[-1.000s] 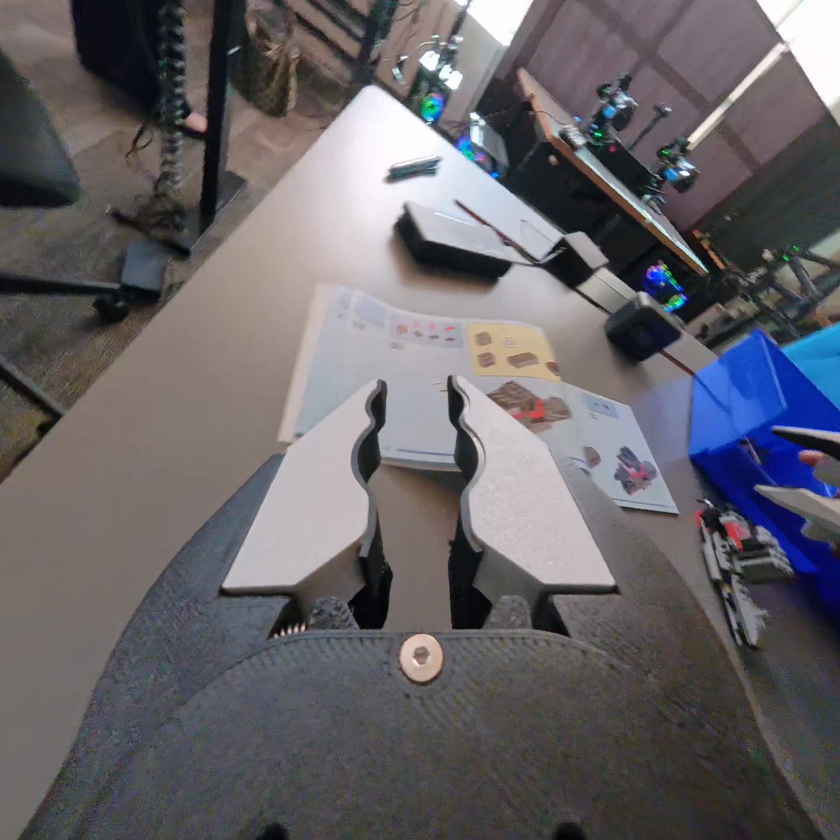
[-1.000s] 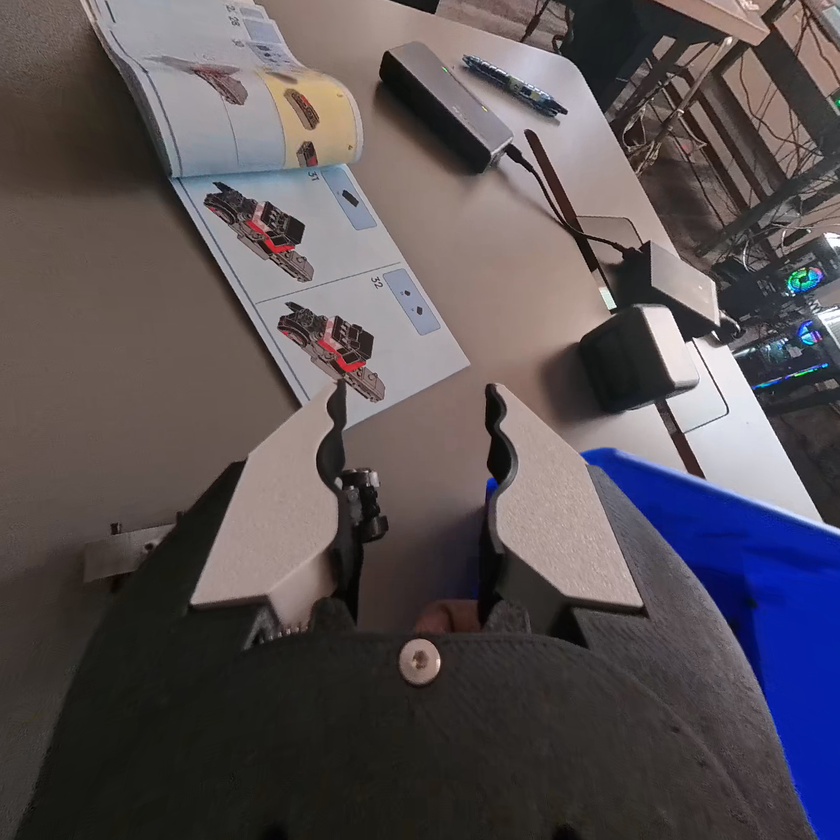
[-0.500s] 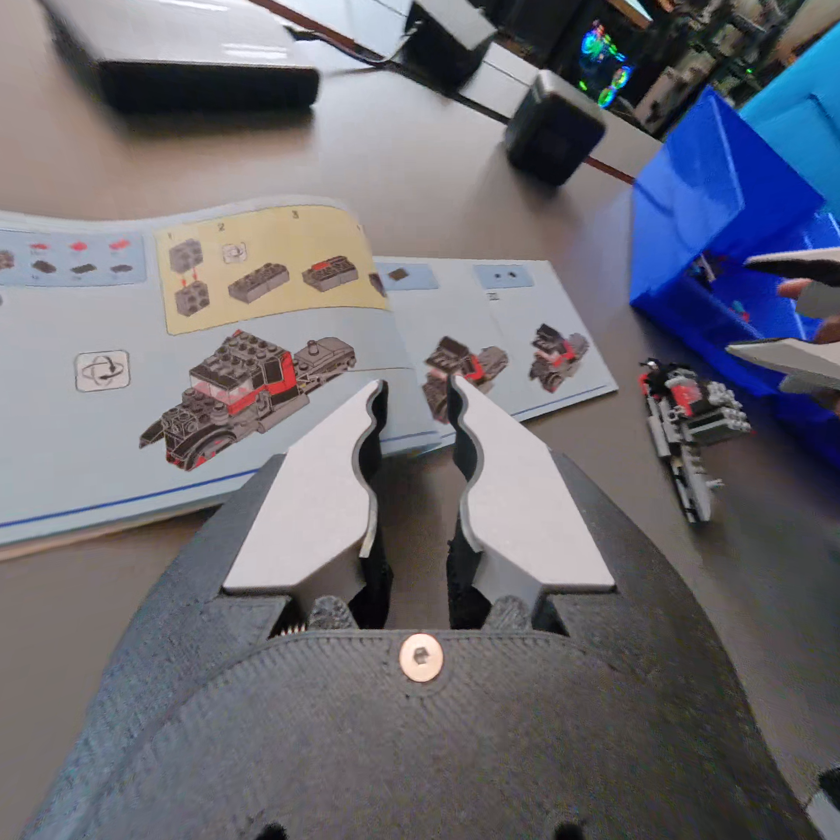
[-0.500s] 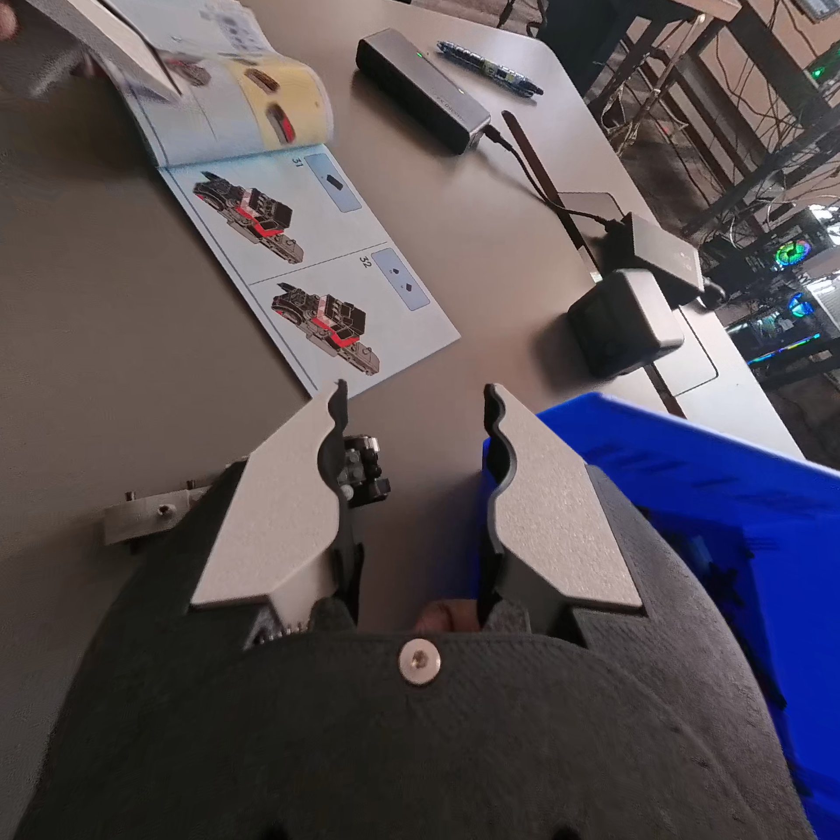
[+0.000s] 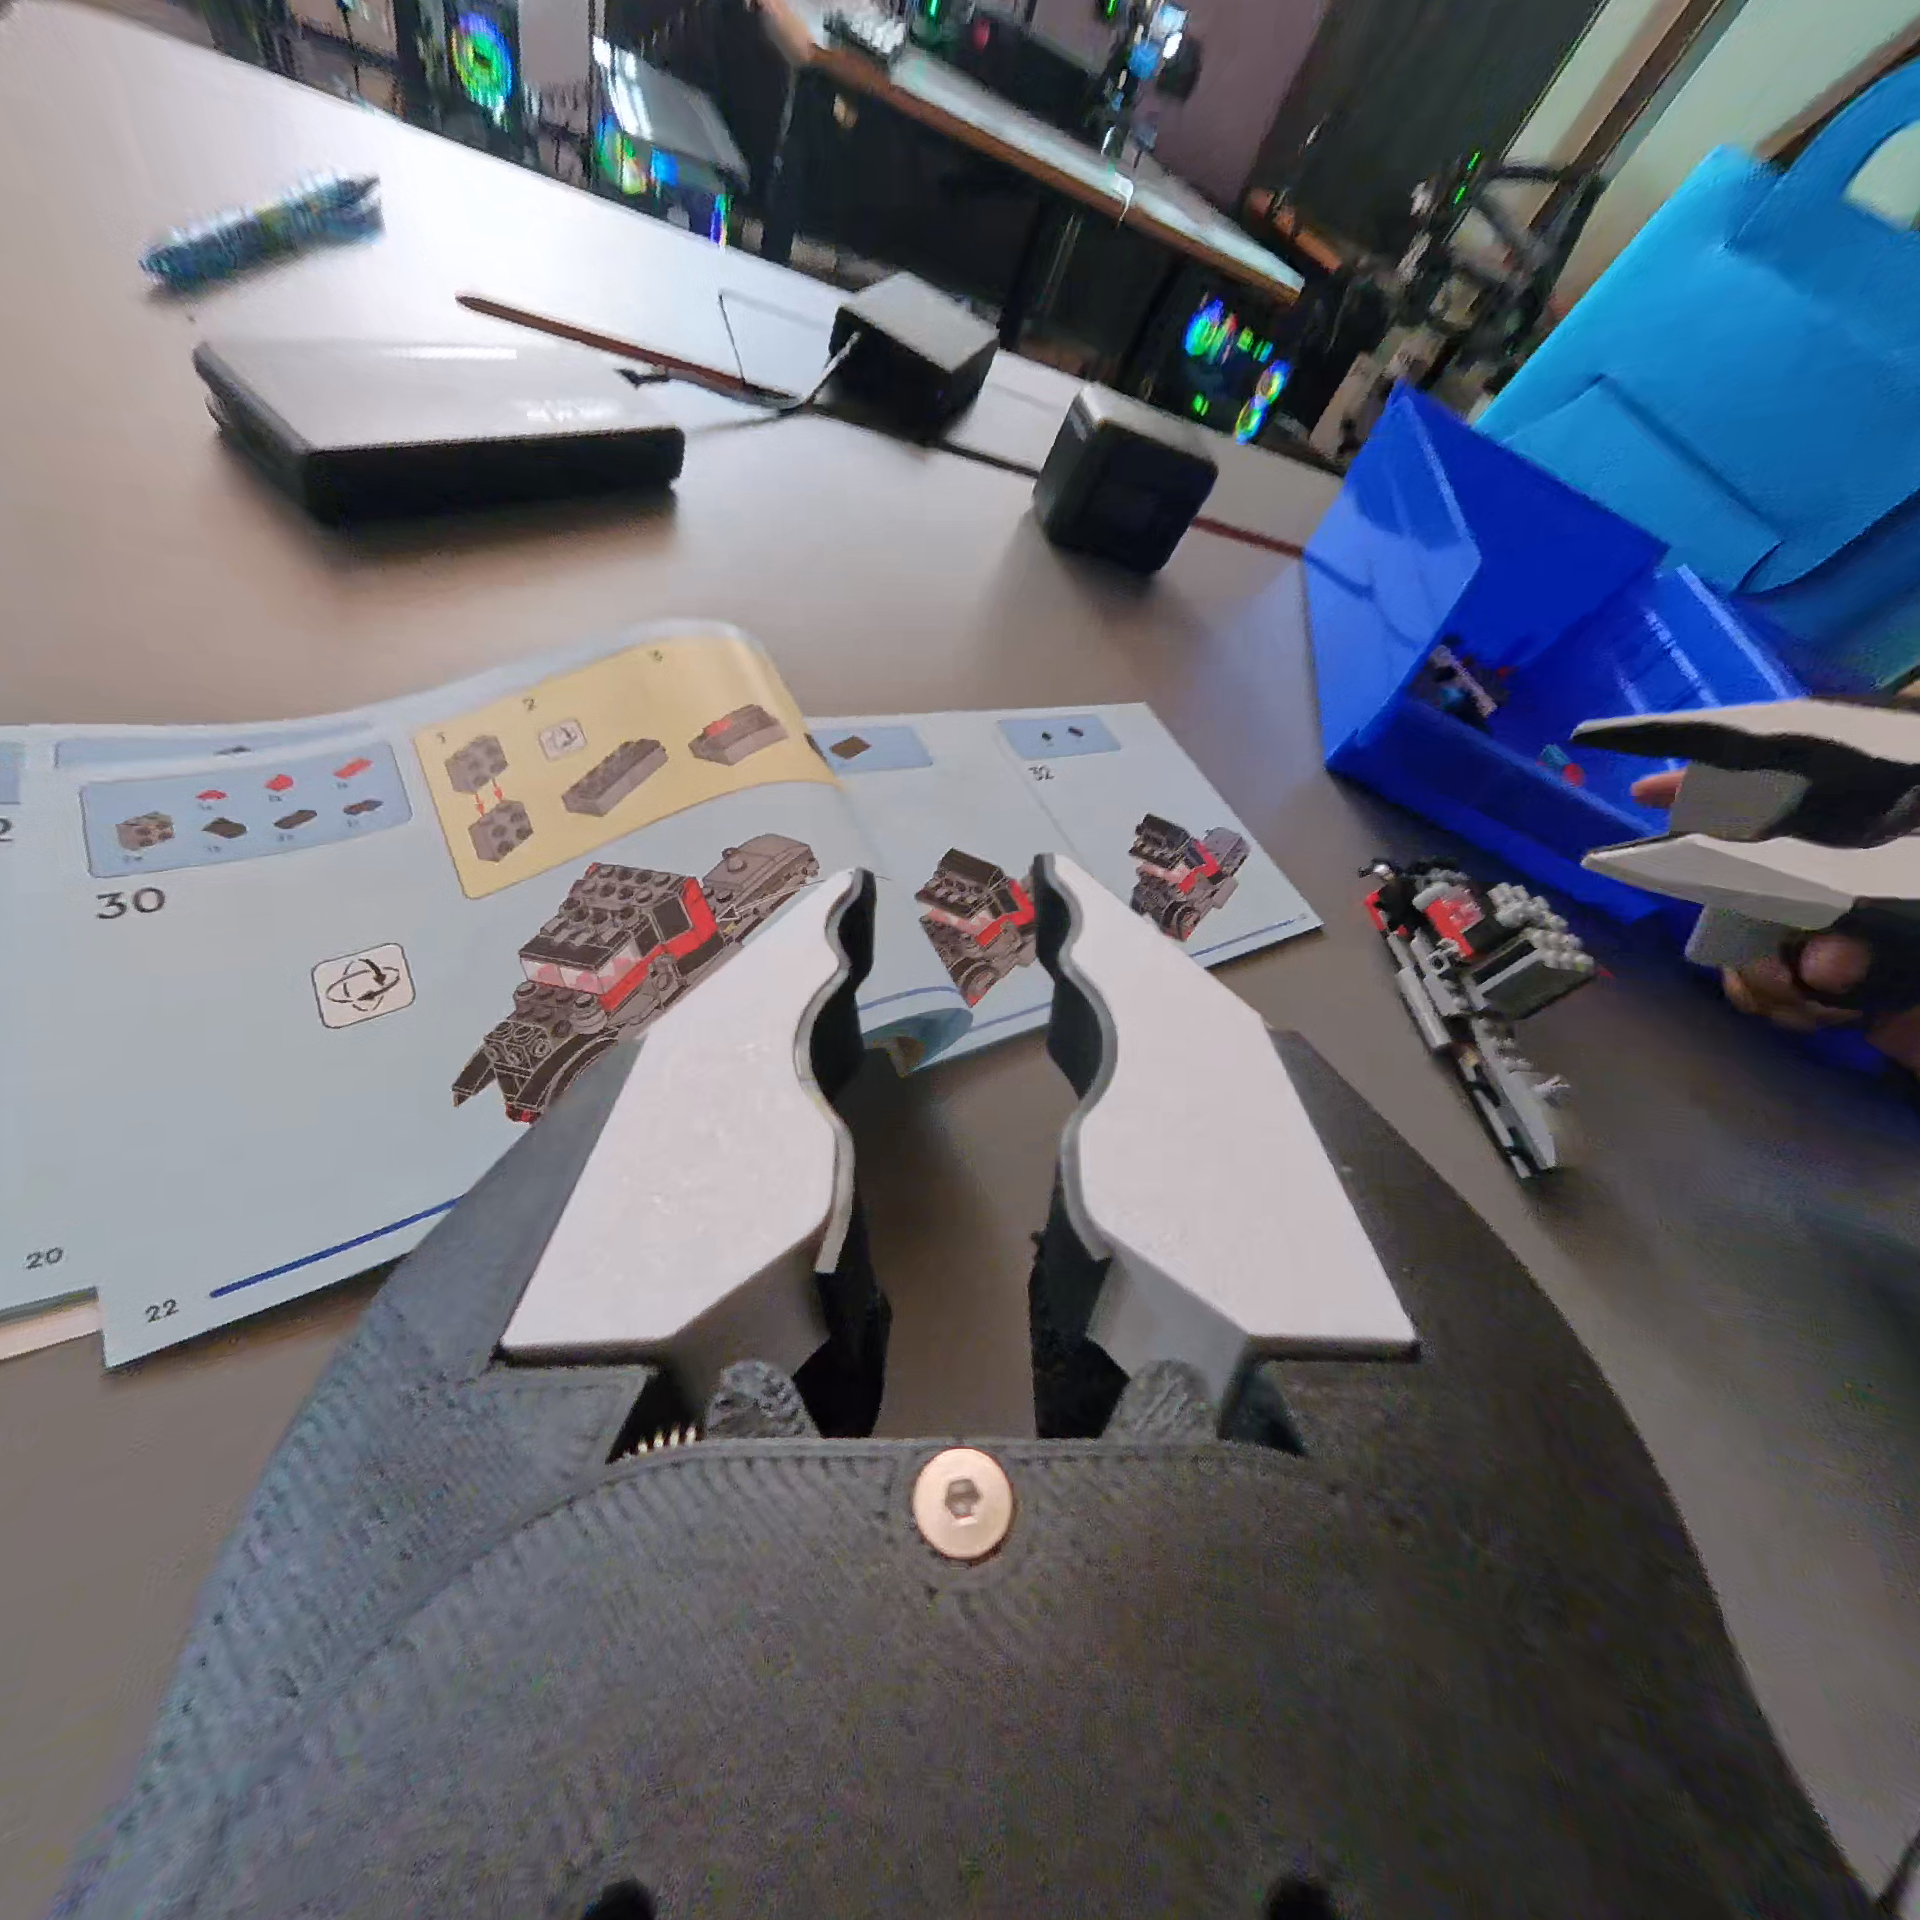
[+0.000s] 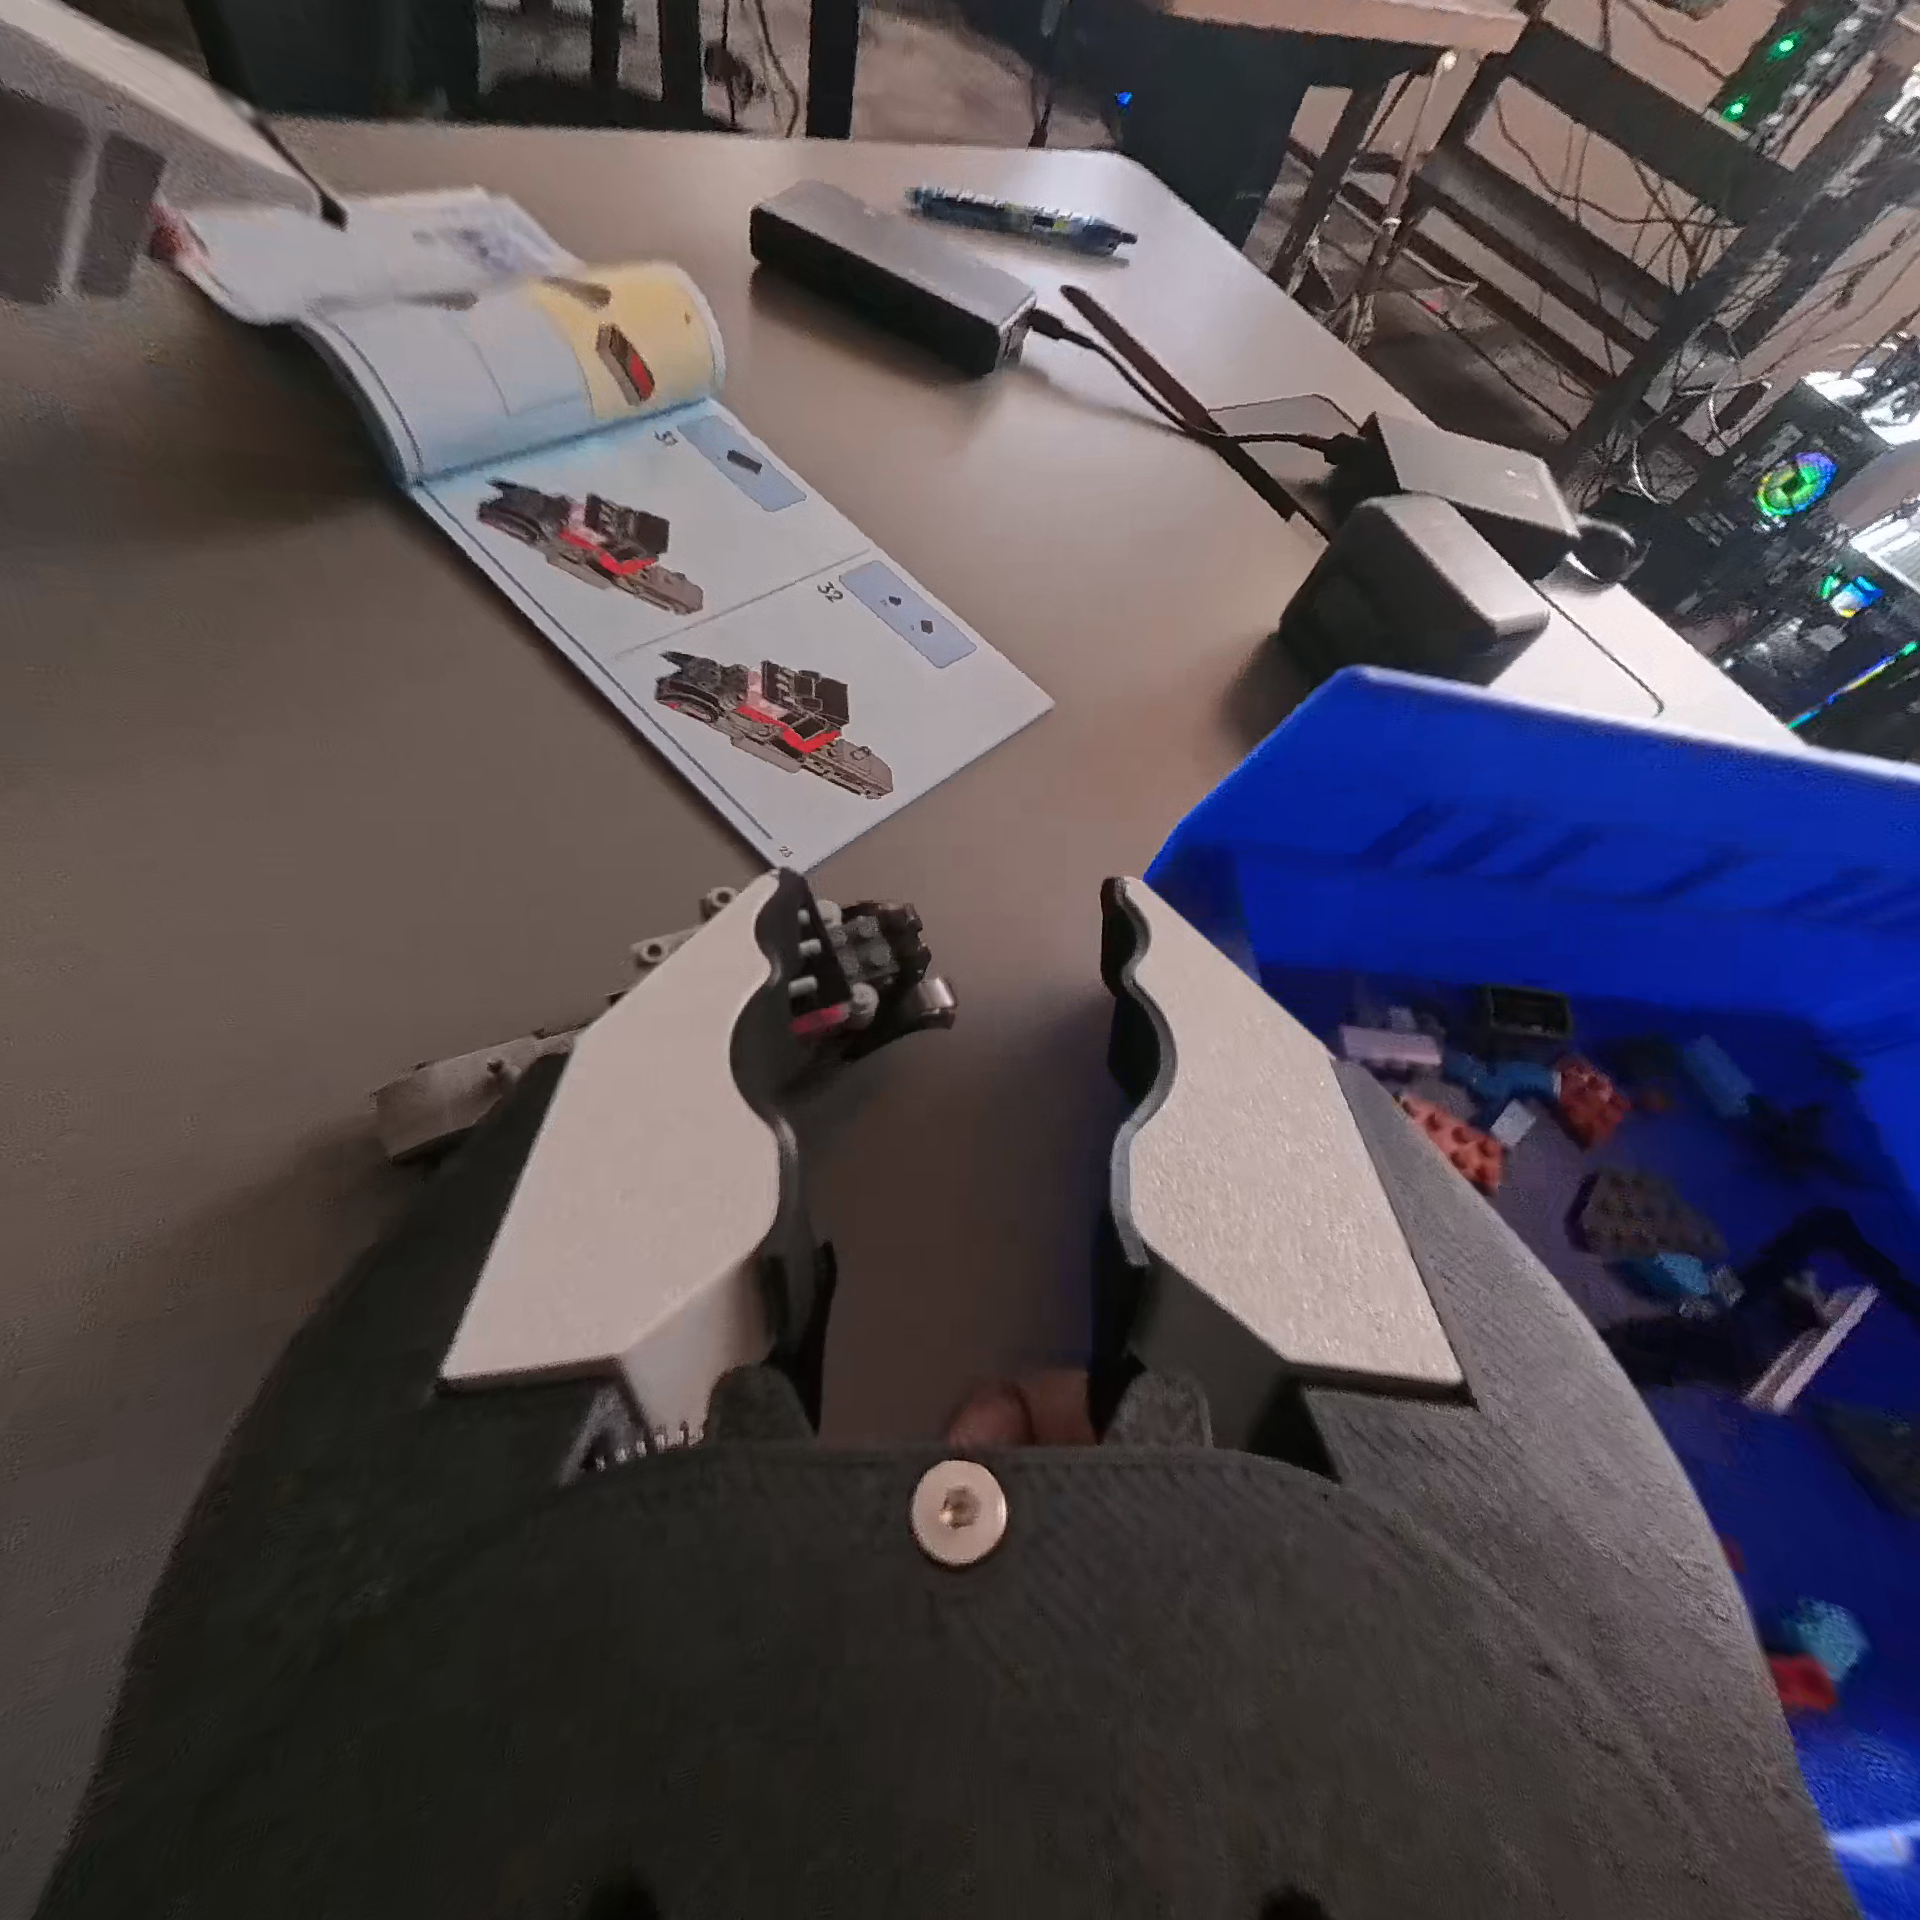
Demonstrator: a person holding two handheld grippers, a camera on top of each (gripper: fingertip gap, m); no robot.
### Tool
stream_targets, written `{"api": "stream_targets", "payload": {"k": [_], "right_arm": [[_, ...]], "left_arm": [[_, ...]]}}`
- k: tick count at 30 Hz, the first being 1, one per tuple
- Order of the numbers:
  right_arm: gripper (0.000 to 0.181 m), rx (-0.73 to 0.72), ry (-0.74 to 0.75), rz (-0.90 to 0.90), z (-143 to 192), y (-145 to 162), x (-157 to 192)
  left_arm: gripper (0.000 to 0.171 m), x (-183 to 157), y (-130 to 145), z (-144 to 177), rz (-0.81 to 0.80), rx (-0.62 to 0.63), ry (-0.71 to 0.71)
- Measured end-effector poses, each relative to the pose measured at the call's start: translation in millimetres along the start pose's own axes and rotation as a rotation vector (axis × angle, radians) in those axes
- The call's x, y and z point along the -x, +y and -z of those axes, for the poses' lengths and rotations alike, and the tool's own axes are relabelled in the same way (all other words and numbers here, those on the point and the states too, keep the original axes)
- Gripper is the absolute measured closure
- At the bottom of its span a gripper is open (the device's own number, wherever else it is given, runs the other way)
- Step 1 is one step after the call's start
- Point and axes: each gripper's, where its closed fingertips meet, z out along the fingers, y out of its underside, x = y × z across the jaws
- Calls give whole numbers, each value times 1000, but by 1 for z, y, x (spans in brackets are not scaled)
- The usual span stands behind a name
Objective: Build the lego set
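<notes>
The left gripper [image 5: 951, 904] is low over the table [image 5: 727, 582], and its fingers [image 5: 727, 1122] are a little apart with nothing between them. Their tips are over the near edge of the open booklet [image 5: 260, 1039]. To the right of the booklet the half-built car [image 5: 1475, 987] lies on the table, just in front of the blue bin [image 5: 1455, 582].

The right gripper [image 6: 945, 899] has its fingers [image 6: 1268, 1174] spread wide and holds nothing. It is right above the car [image 6: 873, 971], so its left finger hides most of the car. The bin [image 6: 1507, 831] is just to the right, with loose bricks [image 6: 1455, 1132] inside.

Farther back on the table sit a small black cube [image 5: 1127, 483], a long black box [image 5: 436, 436] and a blue pen [image 5: 260, 223].
</notes>
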Motion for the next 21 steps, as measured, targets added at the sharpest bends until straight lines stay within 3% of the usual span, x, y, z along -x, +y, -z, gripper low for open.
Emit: {"api": "stream_targets", "payload": {"k": [6,10,21], "right_arm": [[123,-157,8,-185,31,6,1],[127,-249,-39,-287,41,6,10],[127,-149,15,-288,27,24,11]], "left_arm": [[132,-17,-4,17,-36,-133,119],[133,-16,-8,21,-48,-172,105],[133,-3,-1,15,26,-123,60]]}}
